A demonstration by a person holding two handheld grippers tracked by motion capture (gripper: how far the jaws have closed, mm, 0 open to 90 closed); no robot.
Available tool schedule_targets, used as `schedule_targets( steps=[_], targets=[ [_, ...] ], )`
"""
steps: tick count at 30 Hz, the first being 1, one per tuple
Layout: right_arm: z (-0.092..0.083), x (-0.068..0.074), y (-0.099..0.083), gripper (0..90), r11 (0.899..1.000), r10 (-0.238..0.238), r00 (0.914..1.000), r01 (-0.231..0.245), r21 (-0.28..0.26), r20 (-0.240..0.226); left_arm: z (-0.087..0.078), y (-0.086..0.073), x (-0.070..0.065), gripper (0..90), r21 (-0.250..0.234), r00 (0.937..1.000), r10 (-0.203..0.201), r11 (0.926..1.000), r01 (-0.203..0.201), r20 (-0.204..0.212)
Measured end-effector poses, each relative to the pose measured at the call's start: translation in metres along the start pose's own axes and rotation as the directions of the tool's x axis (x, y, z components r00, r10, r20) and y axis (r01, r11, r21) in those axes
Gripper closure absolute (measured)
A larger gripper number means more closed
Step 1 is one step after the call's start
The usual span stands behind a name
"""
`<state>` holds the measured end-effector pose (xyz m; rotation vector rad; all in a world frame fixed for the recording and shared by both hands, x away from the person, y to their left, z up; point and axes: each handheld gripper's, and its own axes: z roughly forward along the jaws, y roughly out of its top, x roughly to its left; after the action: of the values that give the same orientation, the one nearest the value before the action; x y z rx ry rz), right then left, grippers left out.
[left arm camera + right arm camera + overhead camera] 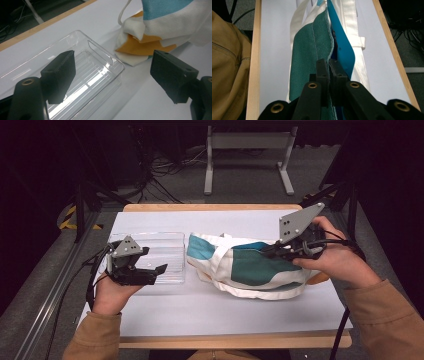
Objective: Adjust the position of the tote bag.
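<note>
- One cloth bag (250,267), white with teal, blue and orange patches.
- One clear plastic tray (165,255).
- Two grippers: left gripper (150,270), right gripper (270,251).
- Two hands, one on each gripper.
- One table (210,312).

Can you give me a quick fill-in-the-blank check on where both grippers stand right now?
1. The right gripper is shut on the ____ of the cloth bag.
2. The left gripper stands ____, with nothing between its jaws.
3. The clear plastic tray lies on the bag's ____ side in the high view.

Missing words: edge; open; left
</note>
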<state>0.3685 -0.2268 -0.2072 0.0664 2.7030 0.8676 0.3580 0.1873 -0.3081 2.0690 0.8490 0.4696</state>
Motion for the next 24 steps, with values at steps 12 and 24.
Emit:
schedule_targets(
  steps=[12, 24],
  targets=[
    [-0.002, -0.009, 0.002, 87.5, 1.0, 0.026, 0.9963, -0.027, 0.009, 0.082, 0.004, 0.004, -0.01, 27.2, -0.015, 0.9985, 0.033, 0.9994, -0.033, 0.045],
    [-0.003, -0.016, 0.007, 87.4, 0.999, 0.031, 0.9932, -0.032, 0.01, 0.112, 0.016, 0.034, -0.07, 76.0, -0.184, 0.924, 0.194, 0.9731, -0.138, 0.33]
  ],
)
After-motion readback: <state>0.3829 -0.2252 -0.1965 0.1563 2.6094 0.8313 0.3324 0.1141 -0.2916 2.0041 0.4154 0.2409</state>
